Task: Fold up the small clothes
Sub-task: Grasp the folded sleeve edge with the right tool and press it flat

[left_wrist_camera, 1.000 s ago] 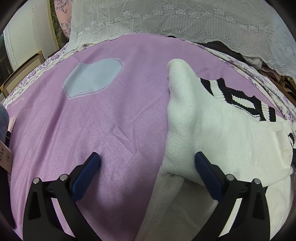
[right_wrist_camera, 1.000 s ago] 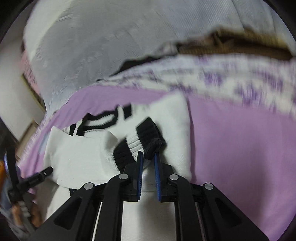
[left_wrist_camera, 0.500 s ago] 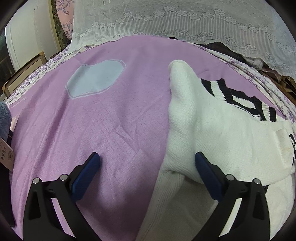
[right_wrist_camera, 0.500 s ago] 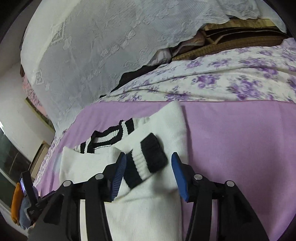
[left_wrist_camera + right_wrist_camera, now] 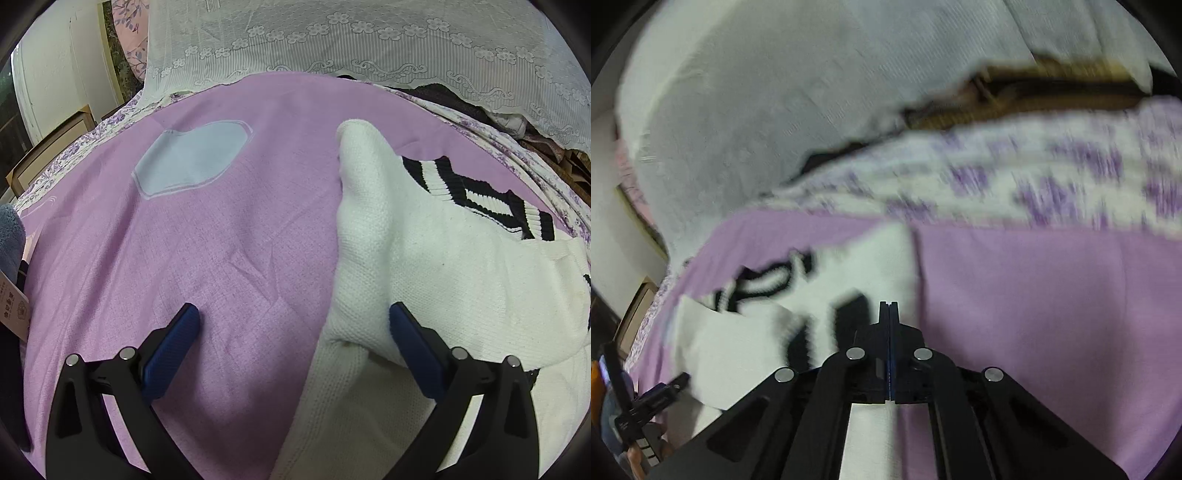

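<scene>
A small white knit sweater [image 5: 424, 258] with black-and-white striped trim [image 5: 476, 192] lies on the pink bedspread [image 5: 221, 240], sleeves folded in over the body. My left gripper [image 5: 291, 317] is open and empty, low over the sweater's left edge, its right finger [image 5: 413, 336] over the folded sleeve. The sweater shows blurred in the right wrist view [image 5: 798, 317]. My right gripper [image 5: 888, 314] is shut with nothing between its fingers, just above the sweater's right side.
A pale blue patch [image 5: 192, 162] is sewn on the bedspread at the far left. A white lace cover [image 5: 369, 40] hangs over a pile at the back. A floral sheet [image 5: 1052, 184] borders the spread. A grey cloth [image 5: 9, 240] sits at the left edge.
My right gripper let go of the striped cuff, opened, then shut empty and is now moving, blurring its view. My left gripper stayed open and barely moved.
</scene>
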The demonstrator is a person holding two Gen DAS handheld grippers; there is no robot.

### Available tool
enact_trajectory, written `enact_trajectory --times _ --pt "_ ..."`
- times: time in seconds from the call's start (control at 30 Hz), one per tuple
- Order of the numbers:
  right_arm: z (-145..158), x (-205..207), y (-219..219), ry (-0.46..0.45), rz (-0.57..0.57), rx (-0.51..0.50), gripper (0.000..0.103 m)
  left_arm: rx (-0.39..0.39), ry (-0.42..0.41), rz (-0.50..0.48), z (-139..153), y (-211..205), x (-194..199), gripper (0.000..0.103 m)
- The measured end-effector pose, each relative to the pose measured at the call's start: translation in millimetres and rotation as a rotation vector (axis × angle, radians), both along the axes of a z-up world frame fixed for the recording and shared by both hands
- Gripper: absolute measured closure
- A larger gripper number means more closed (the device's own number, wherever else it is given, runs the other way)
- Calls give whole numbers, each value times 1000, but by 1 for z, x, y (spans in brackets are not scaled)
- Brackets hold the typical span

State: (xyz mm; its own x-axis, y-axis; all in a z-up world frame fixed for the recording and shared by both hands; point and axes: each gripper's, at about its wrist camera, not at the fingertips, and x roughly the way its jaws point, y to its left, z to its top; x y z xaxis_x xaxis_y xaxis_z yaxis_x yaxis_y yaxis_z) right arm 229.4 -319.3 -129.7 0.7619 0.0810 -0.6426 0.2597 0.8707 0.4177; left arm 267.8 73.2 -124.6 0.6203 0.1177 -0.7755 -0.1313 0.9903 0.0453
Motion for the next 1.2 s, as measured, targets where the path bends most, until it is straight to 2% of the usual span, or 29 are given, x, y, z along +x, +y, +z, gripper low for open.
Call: enact_trajectory --times 0.07,0.13,0.23,0.3,0.37,0.4,0.43,0.47,0.5,0.53,0.63,0.67,0.77,0.8,0.83,0.87,0.9,0.93,0.97,1.03,1.07,1.1,1.17,1.2 --pt "7 -5 -5 -43 -17 33 103 -3 -8 3 2 0 -2 4" --pt "26 -10 6 -135 34 20 100 0 -58 11 13 0 -8 4" --pt "36 -2 37 -148 156 -21 99 -32 -142 -13 29 -3 -10 4" --pt "28 11 60 -115 251 -12 99 -83 -150 -54 33 -7 -4 4" --pt "13 25 75 -35 318 -30 100 -84 -129 -90 28 -15 3 4" --pt "5 27 74 7 299 -43 101 -38 -86 -93 19 -20 12 4" --pt "-2 30 66 36 278 -3 103 28 -13 -76 5 -23 23 4" --pt "-10 33 51 40 276 115 103 27 21 -75 -2 -22 28 4" --pt "-13 33 41 37 275 175 103 -39 47 -73 -8 -14 33 4" --pt "-13 30 39 33 270 181 103 -81 47 -60 -6 -7 33 4" --pt "0 17 44 1 207 65 102 -91 30 -26 -2 0 29 4" --pt "9 9 45 -36 176 20 97 -82 10 -15 2 1 25 4" --pt "24 6 53 -99 203 -16 94 -66 -87 -5 18 -3 11 4" --pt "23 9 55 -88 215 -19 90 -64 -105 -8 20 -3 9 4" --pt "19 15 55 -69 225 -21 79 -51 -109 -7 21 -4 8 4" --pt "8 23 56 -14 228 -24 75 -30 -98 -2 18 -5 8 4" --pt "3 24 53 5 218 -9 79 3 -58 10 11 -6 15 4" --pt "0 25 46 10 196 20 95 21 -11 20 3 -8 22 4" --pt "-2 23 36 18 161 49 103 -9 18 24 -2 -3 27 4" --pt "1 16 24 -1 116 55 103 -54 20 36 0 4 26 4" --pt "4 11 20 -18 88 48 96 -61 22 37 1 6 27 4" --pt "8 9 18 -36 84 47 94 -60 19 38 1 6 26 4" --pt "12 10 18 -49 82 31 78 -44 1 35 4 3 24 4" --pt "13 11 20 -52 82 19 64 -37 -3 34 3 2 21 4"
